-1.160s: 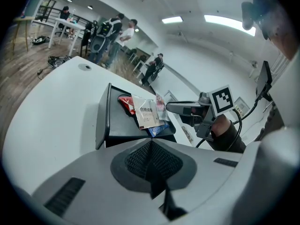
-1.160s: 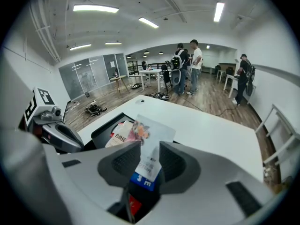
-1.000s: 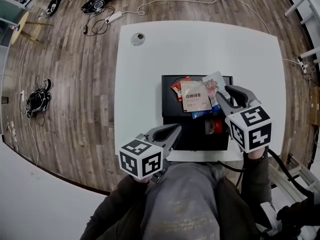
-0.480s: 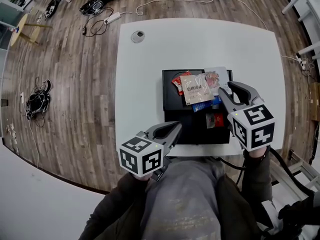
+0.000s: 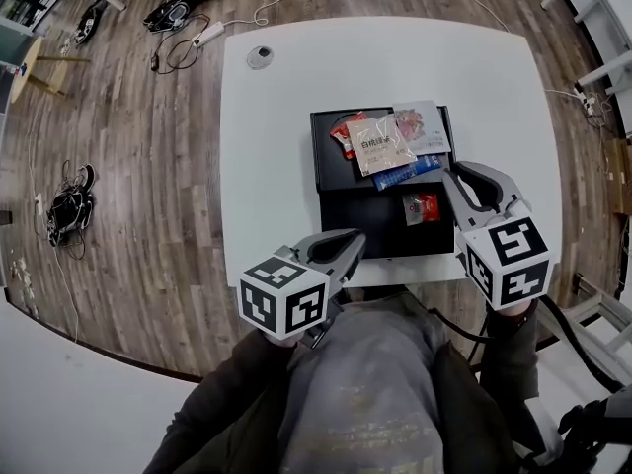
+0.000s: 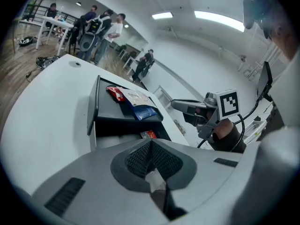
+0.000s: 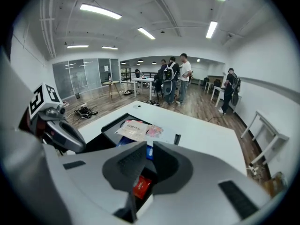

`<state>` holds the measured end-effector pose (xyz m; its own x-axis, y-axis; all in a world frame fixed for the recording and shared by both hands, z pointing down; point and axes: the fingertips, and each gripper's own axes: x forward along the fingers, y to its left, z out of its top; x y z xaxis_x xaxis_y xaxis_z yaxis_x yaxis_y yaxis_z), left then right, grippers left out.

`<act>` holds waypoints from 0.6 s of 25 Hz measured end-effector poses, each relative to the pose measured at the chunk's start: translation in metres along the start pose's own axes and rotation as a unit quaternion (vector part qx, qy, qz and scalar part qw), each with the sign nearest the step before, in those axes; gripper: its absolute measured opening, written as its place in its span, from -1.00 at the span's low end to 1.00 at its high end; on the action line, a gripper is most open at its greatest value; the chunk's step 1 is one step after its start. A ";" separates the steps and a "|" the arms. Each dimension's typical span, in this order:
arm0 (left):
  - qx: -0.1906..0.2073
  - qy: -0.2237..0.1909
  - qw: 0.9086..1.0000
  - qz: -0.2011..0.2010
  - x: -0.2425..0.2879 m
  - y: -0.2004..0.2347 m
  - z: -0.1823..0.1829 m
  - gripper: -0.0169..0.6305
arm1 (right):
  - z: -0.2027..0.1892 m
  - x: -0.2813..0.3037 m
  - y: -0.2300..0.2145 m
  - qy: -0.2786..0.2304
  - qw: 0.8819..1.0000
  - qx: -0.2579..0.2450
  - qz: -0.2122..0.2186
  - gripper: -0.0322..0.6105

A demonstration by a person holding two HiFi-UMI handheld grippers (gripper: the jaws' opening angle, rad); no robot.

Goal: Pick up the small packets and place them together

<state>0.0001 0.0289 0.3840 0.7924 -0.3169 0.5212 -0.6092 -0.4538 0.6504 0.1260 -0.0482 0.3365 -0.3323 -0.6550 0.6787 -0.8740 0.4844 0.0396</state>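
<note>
A black tray (image 5: 336, 186) lies on the white table (image 5: 276, 166). At its far end several packets lie heaped: a red one (image 5: 344, 132), a beige one (image 5: 379, 146), a pink-and-white one (image 5: 420, 126) and a blue one (image 5: 407, 171). One small red packet (image 5: 422, 206) lies alone nearer me, seen below the jaws (image 7: 142, 186). My right gripper (image 5: 456, 177) hovers at the tray's right side; its jaws have just been closing and stand narrowly apart with nothing between them. My left gripper (image 5: 355, 239) is shut and empty at the table's near edge.
A round cable port (image 5: 260, 57) sits in the table's far left corner. Cables and power strips (image 5: 197, 33) lie on the wood floor beyond. Several people (image 7: 180, 83) stand by desks across the room.
My right gripper has drawn back from the heap of packets toward the near right of the tray, and its jaws have narrowed. The left gripper has shifted slightly right.
</note>
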 end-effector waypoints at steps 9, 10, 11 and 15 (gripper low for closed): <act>0.009 0.016 1.000 -0.002 -0.005 -0.009 -0.015 -0.97 | -0.081 0.025 0.046 0.150 0.986 -0.062 0.036 -0.89; 0.007 0.016 1.000 0.000 -0.005 -0.008 -0.014 -0.97 | -0.084 0.028 0.047 0.161 0.984 -0.069 0.037 -0.89; 0.006 0.016 1.000 0.003 -0.006 -0.006 -0.014 -0.97 | -0.087 0.030 0.047 0.169 0.982 -0.074 0.037 -0.89; -0.004 0.014 1.000 0.011 -0.007 0.002 -0.012 -0.97 | -0.094 0.044 0.046 0.201 0.973 -0.106 0.034 -0.89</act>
<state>-0.0071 0.0402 0.3886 0.7774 -0.3042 0.5506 -0.6273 -0.4400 0.6425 0.1045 -0.0001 0.4376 -0.1840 -0.3584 0.9152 -0.7475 0.6557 0.1065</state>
